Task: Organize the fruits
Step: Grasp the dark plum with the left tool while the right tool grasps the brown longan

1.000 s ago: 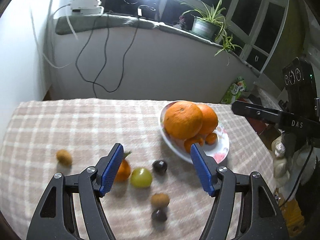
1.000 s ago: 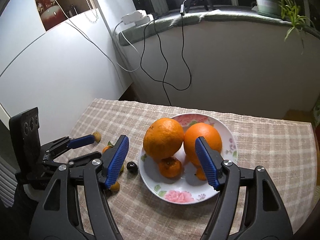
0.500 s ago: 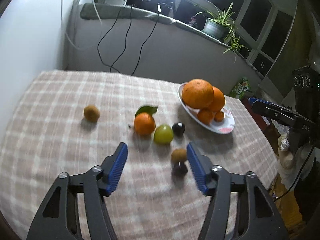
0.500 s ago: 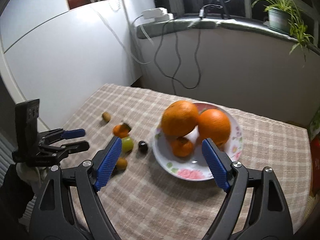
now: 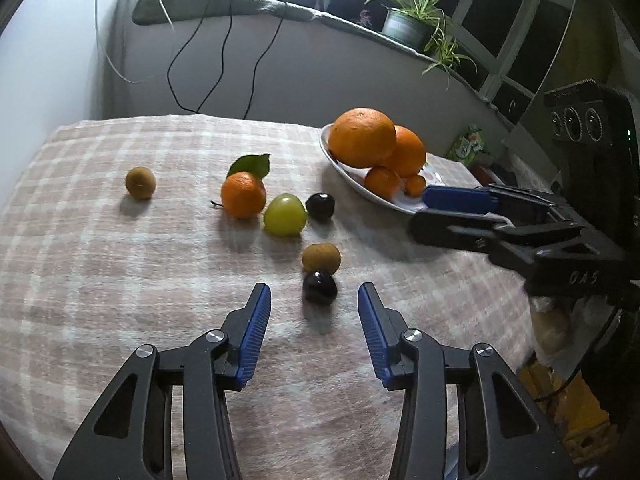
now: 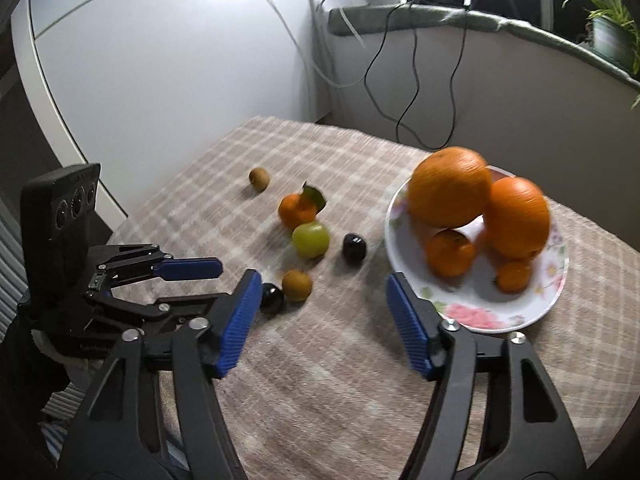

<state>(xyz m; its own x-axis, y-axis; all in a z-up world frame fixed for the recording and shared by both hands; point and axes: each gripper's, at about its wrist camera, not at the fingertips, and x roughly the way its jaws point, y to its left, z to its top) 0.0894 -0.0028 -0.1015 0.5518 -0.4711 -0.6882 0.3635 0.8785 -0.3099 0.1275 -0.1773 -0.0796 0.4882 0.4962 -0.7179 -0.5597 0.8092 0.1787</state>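
A flowered plate point(image 6: 476, 314) point(image 5: 352, 178) holds two big oranges point(image 6: 450, 188) and two small ones. On the checked cloth lie a tangerine with a leaf point(image 5: 243, 194), a green grape point(image 5: 285, 215), two dark plums point(image 5: 320, 205) point(image 5: 319, 287), and two brown kiwis point(image 5: 321, 257) point(image 5: 140, 183). My left gripper point(image 5: 314, 304) is open and empty, its tips just short of the near dark plum. My right gripper point(image 6: 322, 284) is open and empty above the cloth, between the loose fruit and the plate; it also shows in the left wrist view point(image 5: 456, 212).
A grey wall with hanging black cables point(image 5: 224, 72) stands behind the table. A potted plant point(image 5: 408, 28) sits on the sill. The table's right edge drops off beside the plate, with clutter point(image 5: 468, 146) below.
Both grippers have pulled back and swung left toward the loose fruit. My left gripper now faces the near dark plum. Both stay open.
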